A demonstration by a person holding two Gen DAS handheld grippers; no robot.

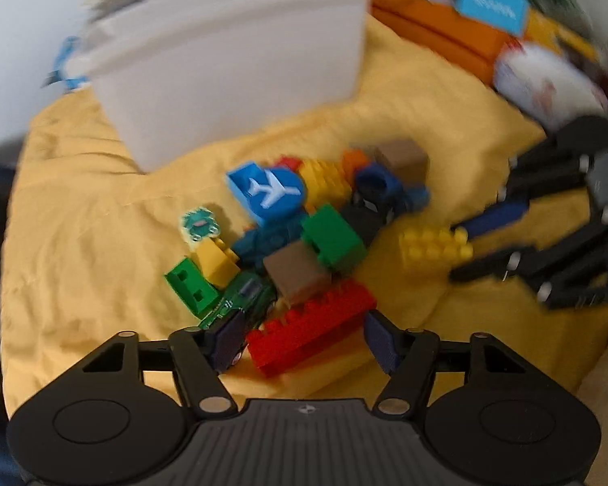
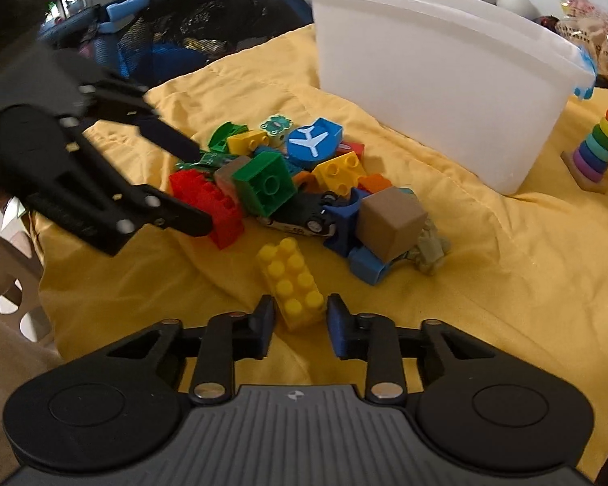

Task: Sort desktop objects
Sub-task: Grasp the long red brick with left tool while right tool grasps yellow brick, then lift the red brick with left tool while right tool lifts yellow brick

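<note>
A pile of toy blocks lies on a yellow cloth (image 1: 81, 243) in front of a white plastic bin (image 1: 231, 69). My left gripper (image 1: 304, 340) is open, its fingers on either side of a long red brick (image 1: 310, 330); it also shows in the right wrist view (image 2: 190, 186). My right gripper (image 2: 300, 330) is open, its fingers flanking the near end of a yellow studded brick (image 2: 292, 283), which also shows in the left wrist view (image 1: 433, 245). The pile includes a blue airplane disc (image 2: 314, 141), a green block (image 2: 263, 182) and a brown cube (image 2: 391, 222).
The white bin (image 2: 437, 81) stands behind the pile. A rainbow ring stacker (image 2: 598, 146) stands at the right. A dark mesh bag (image 2: 190, 28) lies at the back left. An orange pouch (image 1: 437, 32) and other clutter lie beyond the cloth.
</note>
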